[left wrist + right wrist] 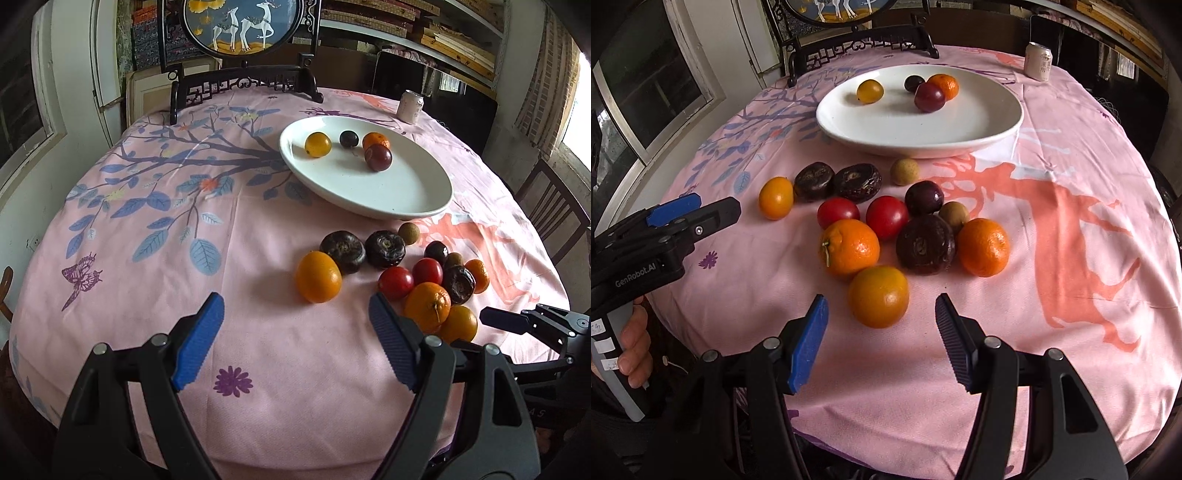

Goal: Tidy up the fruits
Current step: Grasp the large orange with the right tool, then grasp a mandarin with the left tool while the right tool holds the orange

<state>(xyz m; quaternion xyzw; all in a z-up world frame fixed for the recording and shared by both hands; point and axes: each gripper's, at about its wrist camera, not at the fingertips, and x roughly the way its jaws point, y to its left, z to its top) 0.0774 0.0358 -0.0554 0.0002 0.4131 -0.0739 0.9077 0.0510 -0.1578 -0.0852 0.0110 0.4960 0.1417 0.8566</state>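
White plate (997, 122) holding 4 fruits; rest loose on pink cloth (1071, 332). Right gripper (881, 325) apart, empty, lined up short of nearest orange fruit (879, 297); left gripper (295, 325) apart, empty. Next, probably: advance, straddle, close gently.

A lived-in home dining room: a round table (258, 369) under a pink floral cloth, carved wooden chairs (243, 86) behind it, a framed deer panel (240, 26) and stacked shelves (424, 26) beyond.

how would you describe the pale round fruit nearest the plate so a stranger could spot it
Find the white plate on the pink tablecloth. Just off its near rim sits a small tan fruit, beside two dark wrinkled ones; it stands clear of the main heap.
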